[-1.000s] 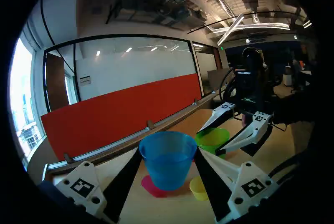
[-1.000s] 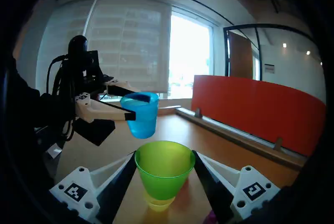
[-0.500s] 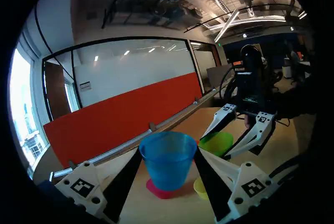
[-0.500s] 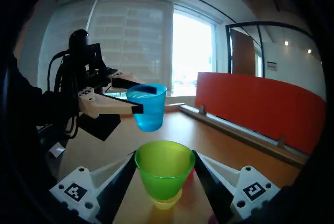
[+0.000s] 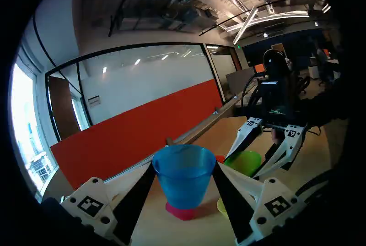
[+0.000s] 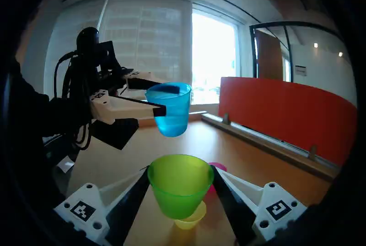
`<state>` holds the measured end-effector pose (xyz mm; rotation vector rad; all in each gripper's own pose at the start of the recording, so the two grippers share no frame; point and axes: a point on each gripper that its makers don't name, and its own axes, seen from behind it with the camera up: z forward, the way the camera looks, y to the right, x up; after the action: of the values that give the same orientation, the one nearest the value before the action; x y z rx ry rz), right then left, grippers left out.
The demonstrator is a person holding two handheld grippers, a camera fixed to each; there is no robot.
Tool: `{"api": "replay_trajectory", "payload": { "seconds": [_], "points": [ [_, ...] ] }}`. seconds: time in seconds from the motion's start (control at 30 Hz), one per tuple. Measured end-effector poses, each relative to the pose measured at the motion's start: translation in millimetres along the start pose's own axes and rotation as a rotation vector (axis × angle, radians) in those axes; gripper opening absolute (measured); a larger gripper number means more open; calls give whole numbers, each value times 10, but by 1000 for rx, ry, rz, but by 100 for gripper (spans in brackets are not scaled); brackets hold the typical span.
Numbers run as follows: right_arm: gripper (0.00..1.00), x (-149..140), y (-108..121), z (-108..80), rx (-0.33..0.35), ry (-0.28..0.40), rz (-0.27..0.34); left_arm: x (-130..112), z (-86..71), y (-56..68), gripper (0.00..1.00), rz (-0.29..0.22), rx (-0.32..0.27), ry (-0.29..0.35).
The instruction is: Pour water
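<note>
A translucent blue cup (image 5: 184, 177) with water in it stands upright between the fingers of my left gripper (image 5: 184, 168), which is shut on it. In the right gripper view the blue cup (image 6: 169, 108) hangs in the air in the left gripper (image 6: 168, 101), up and behind the green cup (image 6: 180, 191). My right gripper (image 6: 180, 172) is shut on that green cup, which is upright and looks empty. In the left gripper view the green cup (image 5: 244, 162) and the right gripper (image 5: 247, 163) sit lower and to the right of the blue cup.
A small pink cup (image 5: 180, 210) and a small yellow cup (image 5: 221, 207) stand on the wooden table (image 6: 238, 154) below both held cups. An orange partition (image 6: 293, 117) with a rail runs along the table's far edge. A dark sleeve (image 6: 32, 117) is behind the left gripper.
The left gripper has lifted the blue cup higher and brought it closer over the green cup. The right gripper has also risen a little; the small cups lie farther below.
</note>
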<state>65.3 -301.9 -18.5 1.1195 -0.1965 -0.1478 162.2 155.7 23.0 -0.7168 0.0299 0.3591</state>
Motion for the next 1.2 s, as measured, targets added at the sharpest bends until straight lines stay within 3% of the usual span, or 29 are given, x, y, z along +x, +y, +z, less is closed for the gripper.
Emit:
{"api": "replay_trajectory", "payload": {
  "seconds": [0.6, 1.2],
  "points": [
    [95, -57, -98, 1, 23, -8, 8, 91, 51, 15, 86, 61, 7, 11],
    [95, -102, -155, 14, 37, -11, 20, 180, 52, 78, 86, 165, 3, 26]
  ]
}}
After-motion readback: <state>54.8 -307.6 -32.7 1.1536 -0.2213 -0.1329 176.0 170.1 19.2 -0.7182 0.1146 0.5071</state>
